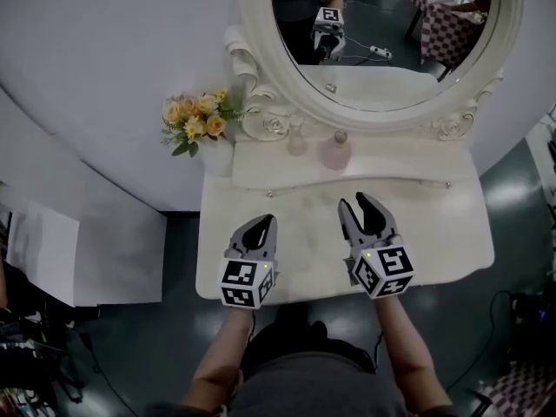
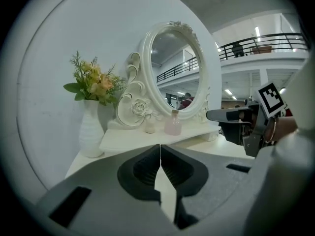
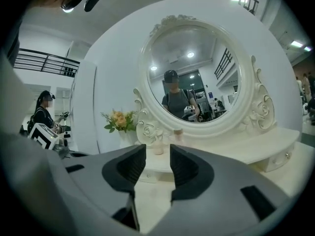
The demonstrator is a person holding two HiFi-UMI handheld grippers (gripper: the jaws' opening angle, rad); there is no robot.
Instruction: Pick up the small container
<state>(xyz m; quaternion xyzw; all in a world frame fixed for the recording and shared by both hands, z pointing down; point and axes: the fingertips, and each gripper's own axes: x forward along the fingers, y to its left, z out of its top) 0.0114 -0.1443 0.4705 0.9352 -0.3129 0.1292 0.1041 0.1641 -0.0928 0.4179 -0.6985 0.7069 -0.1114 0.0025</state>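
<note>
Two small bottles stand on the raised shelf under the mirror: a small pale container and, to its right, a bigger pink bottle. My left gripper hovers over the front of the white dressing table with its jaws shut and nothing in them. My right gripper is beside it, a little further forward, open with an empty gap between its jaws. Both grippers are well short of the shelf.
A white vase of yellow and peach flowers stands at the table's back left corner. The oval mirror in its ornate white frame rises behind the shelf. Dark floor lies around the table's curved edge.
</note>
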